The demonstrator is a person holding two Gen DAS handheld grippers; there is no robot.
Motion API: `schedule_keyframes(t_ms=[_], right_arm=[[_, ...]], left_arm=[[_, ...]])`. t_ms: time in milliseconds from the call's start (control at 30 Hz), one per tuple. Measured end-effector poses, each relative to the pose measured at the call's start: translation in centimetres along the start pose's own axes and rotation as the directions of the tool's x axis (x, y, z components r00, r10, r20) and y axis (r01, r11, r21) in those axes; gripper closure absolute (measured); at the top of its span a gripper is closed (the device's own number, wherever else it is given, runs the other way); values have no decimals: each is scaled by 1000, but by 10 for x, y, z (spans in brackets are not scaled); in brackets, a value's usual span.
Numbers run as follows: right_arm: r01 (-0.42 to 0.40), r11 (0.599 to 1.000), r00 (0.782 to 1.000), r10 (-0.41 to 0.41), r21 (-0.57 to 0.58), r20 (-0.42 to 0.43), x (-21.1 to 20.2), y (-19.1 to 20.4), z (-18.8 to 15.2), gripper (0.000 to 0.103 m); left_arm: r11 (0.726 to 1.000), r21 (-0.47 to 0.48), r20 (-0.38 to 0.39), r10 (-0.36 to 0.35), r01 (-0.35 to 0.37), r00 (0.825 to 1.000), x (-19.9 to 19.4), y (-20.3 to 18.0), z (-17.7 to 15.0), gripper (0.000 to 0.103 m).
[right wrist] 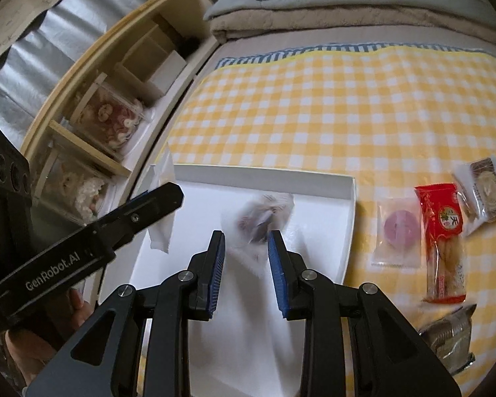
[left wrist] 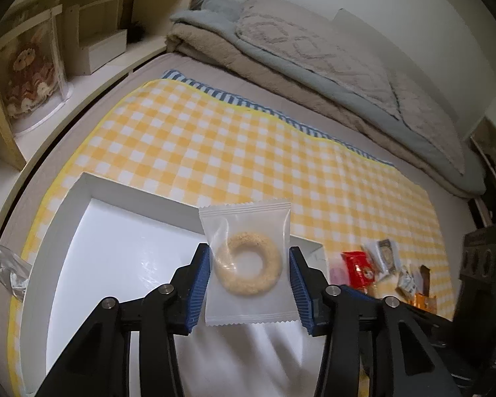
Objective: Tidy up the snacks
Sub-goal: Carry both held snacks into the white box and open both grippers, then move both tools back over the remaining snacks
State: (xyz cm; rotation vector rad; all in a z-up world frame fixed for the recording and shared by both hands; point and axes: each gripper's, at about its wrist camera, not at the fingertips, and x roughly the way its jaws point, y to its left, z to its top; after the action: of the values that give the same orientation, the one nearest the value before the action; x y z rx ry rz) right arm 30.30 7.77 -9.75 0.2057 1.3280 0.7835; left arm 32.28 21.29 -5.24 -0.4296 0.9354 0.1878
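A: Left gripper (left wrist: 249,279): jaws parted around a clear packet with a ring biscuit (left wrist: 248,266). The left pad meets the packet's edge; the right pad stands just off it. No firm pinch that I can confirm.

B: Right gripper (right wrist: 245,259)?

A: Jaws apart, nothing pressed between the pads. A blurred dark-and-white packet (right wrist: 264,215) lies just beyond the tips, over the white tray (right wrist: 349,228).

B: So both packets sit at the tray. Step?

A: Judged: depositing snacks into the tray. The ring packet hangs above the tray floor (left wrist: 115,258), apparently at the point of release.

B: Next?

A: Clear both grippers of the tray, then turn to the loose snacks on the checked cloth (right wrist: 314,115) beside it: pink disc packet (right wrist: 399,228), red stick pack (right wrist: 443,235), grey-wrapped one (right wrist: 486,188).

B: Risk?

A: Thin film; likely slippery.
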Motion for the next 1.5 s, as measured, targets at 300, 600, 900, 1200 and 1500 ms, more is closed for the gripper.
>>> schedule_keyframes(t_ms=[300, 600, 900, 1200, 1500], right_arm=[[37, 999, 999, -36, -13, 32, -25, -18, -3, 51], [93, 993, 993, -87, -72, 74, -53, -13, -22, 28], [164, 980, 983, -152, -117, 104, -72, -10, -40, 0], [170, 975, 980, -151, -146, 130, -91, -2, -54, 0], [178, 969, 974, -150, -170, 168, -116, 4, -71, 0]], left_arm=[[997, 65, 8, 37, -38, 999, -6, -4, -14, 28], [992, 105, 38, 60, -64, 997, -37, -11, -37, 13], [989, 130, 48, 63, -69, 997, -69, -13, -52, 0], [987, 154, 36, 50, -55, 998, -100, -23, -66, 0], [985, 164, 54, 47, -55, 997, -141, -28, -88, 0]])
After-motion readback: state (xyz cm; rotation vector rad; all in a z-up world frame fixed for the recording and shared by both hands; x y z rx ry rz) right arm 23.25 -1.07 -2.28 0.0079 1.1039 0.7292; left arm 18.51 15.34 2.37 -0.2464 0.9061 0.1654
